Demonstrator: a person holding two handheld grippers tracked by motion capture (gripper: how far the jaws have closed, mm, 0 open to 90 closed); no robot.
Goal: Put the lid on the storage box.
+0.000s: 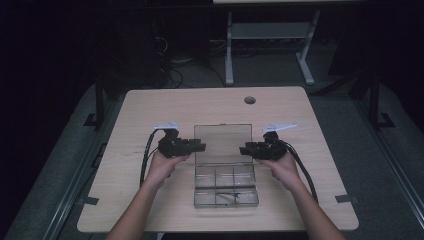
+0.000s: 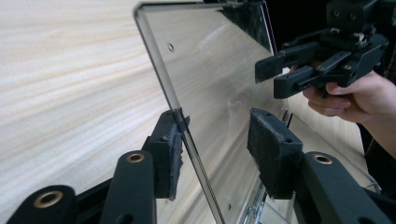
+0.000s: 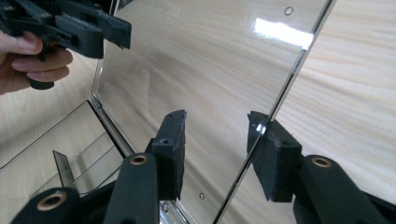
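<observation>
Clear plastic compartment box (image 1: 226, 190) lies open; raised transparent lid (image 1: 223, 143) sits between left gripper (image 1: 199, 147) and right gripper (image 1: 245, 149), both jaws parted, one pad touching.

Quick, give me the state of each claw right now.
Left claw: open, astride the left edge of the clear box lid; one pad touches it, the other stands off.
Right claw: open, astride the lid's right edge, not clamped.
</observation>
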